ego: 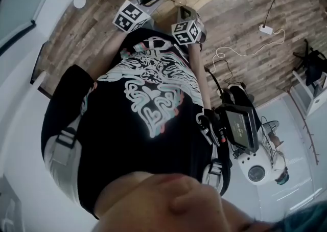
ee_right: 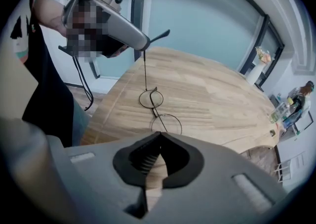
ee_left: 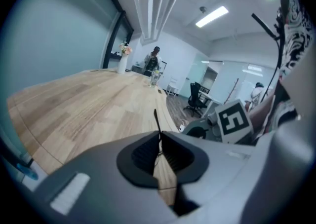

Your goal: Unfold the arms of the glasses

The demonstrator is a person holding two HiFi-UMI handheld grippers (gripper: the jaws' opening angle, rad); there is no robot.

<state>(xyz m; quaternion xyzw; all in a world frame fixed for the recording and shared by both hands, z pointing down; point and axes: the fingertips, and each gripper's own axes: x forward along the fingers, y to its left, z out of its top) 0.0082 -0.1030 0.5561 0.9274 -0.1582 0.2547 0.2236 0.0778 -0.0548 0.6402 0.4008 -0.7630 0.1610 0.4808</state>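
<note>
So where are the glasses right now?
In the right gripper view, the glasses hang above the wooden table, strung between both tools: left tool pinching one arm at upper left, right tool the other.

Around the glasses (ee_right: 154, 110) the table (ee_right: 217, 94) is bare wood, open for approach. Well beyond the glasses, a flower vase (ee_right: 257, 67) and bottles (ee_right: 282, 111) occupy the far edge.

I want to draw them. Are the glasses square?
No, the glasses have two round lenses in thin wire rims.
</note>
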